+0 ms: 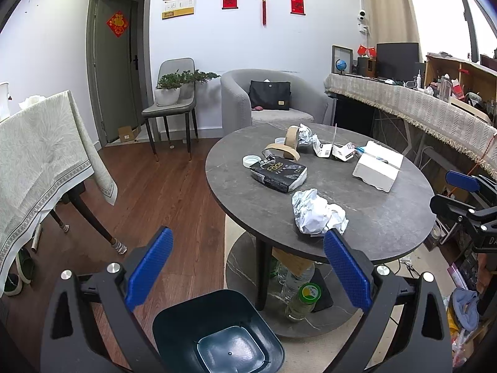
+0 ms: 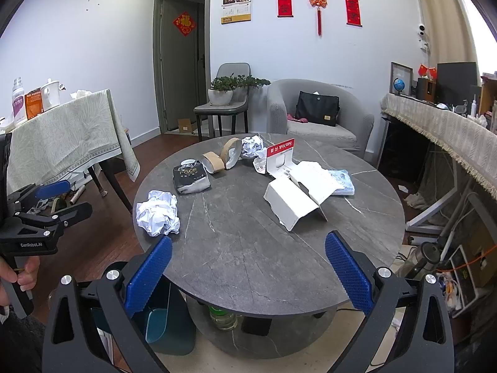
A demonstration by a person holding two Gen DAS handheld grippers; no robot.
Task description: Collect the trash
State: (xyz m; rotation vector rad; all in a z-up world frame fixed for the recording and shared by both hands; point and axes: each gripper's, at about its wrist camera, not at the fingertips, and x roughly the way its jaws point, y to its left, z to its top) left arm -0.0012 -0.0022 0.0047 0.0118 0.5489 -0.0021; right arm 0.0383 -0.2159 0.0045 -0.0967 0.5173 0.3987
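A round grey table [image 1: 372, 217] [image 2: 248, 248] holds trash. A large crumpled white paper [image 1: 316, 213] [image 2: 158, 213] lies near its front edge. Behind it lie a black tissue pack [image 1: 279, 172] [image 2: 191, 177], cardboard tape rolls [image 1: 290, 143] [image 2: 222, 155], a smaller paper ball [image 1: 306, 135] [image 2: 253, 146], torn white packaging [image 1: 377, 169] [image 2: 292, 199] and a red SanDisk card [image 2: 279, 149]. A dark teal bin [image 1: 217, 332] [image 2: 164, 320] stands on the floor by the table. My left gripper [image 1: 248, 267] is open above the bin. My right gripper [image 2: 248, 270] is open over the table's front edge.
A cloth-covered table [image 1: 40, 161] stands at the left, a chair with a plant [image 1: 170, 99] and a grey armchair [image 1: 273, 99] behind. A long covered counter [image 1: 419, 105] runs along the right. Bottles [image 1: 303, 301] sit on the lower shelf.
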